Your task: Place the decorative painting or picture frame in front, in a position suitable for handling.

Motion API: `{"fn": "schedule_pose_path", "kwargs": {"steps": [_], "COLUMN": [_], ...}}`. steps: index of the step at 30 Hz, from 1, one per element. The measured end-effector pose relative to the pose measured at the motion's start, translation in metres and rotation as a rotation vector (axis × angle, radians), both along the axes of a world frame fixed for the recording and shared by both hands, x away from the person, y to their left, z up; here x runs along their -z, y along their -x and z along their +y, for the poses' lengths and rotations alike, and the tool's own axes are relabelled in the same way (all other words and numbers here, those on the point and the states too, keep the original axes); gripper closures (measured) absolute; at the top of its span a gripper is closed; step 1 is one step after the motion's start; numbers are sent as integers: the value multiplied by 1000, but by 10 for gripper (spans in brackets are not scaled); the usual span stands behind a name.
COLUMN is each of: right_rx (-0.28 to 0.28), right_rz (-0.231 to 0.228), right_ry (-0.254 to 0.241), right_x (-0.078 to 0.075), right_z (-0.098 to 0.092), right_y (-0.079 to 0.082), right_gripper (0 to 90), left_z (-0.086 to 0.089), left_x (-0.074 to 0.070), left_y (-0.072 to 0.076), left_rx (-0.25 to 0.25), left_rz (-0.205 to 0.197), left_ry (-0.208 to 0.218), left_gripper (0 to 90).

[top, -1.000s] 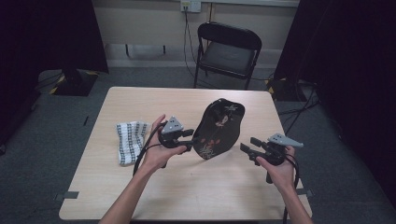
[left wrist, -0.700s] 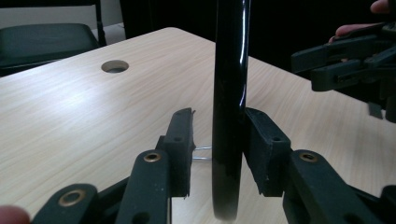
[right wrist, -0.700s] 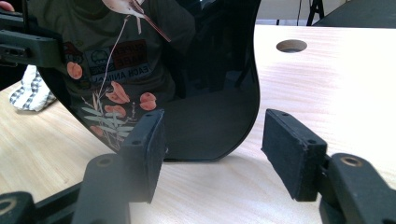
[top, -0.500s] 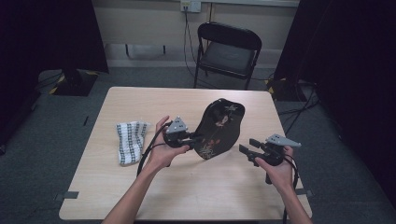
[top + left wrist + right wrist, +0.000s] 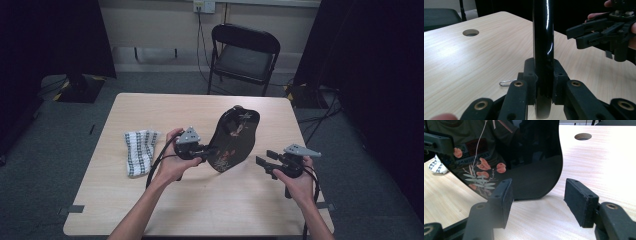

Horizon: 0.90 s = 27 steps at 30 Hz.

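A glossy black tray (image 5: 235, 137) with a painted flower pattern stands on edge near the middle of the table (image 5: 150, 110), its lower rim touching the wood. My left gripper (image 5: 212, 150) grips its left rim; the jaws have just been closing, and its pads now press both faces of the tray's rim (image 5: 543, 37). In its own view the left gripper (image 5: 543, 82) is clamped around that rim. My right gripper (image 5: 264, 161) hovers to the right of the tray, open, with nothing between its jaws. From the right gripper (image 5: 539, 197) the tray's patterned face (image 5: 529, 170) lies just ahead.
A striped cloth (image 5: 140, 150) lies folded at the table's left. A bent paper clip (image 5: 506, 82) lies on the wood near the tray. A round cable hole (image 5: 583, 136) sits in the tabletop. A black folding chair (image 5: 245, 55) stands behind the table.
The left gripper's jaws have closed onto the tray's rim, and that hand edged slightly right. The tray and the right gripper have stayed where they were.
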State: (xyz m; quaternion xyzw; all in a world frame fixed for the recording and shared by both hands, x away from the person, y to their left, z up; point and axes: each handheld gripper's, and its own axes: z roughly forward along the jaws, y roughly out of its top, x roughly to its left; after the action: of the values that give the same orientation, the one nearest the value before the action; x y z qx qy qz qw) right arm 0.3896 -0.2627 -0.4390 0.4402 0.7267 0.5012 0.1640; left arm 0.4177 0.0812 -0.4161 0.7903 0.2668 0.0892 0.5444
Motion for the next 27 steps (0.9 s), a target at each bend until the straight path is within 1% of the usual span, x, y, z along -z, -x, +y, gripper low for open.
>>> {"fn": "schedule_pose_path", "kwargs": {"steps": [3,5,11,14,19,23,27], "right_rx": [-1,-4,-3,-16,-28,-34,-40], "right_rz": [1,-3,-7,-7,-10,-14,-17], "right_ry": [2,4,5,-3,1,-1,-4], "right_x": [0,0,-1,-1,-1,-2,-3], "right_z": [1,2,2,3,6,8,12], "right_y": [0,1,1,1,2,3,3], "right_gripper": [403,402,400,399,399,398,398], "left_z": [2,5,9,12,15,22,32], "left_x": [0,0,-2,-1,-2,-2,-2], "left_y": [2,4,7,11,15,20,23], "left_rx": [-3,7,9,21,24,36,38], "left_rz": [-4,-9,-6,5,15,26,24], "left_ry": [-4,-8,-24,-9,-7,-5,-15], "left_gripper": [783,783,782,783,783,785,784]}}
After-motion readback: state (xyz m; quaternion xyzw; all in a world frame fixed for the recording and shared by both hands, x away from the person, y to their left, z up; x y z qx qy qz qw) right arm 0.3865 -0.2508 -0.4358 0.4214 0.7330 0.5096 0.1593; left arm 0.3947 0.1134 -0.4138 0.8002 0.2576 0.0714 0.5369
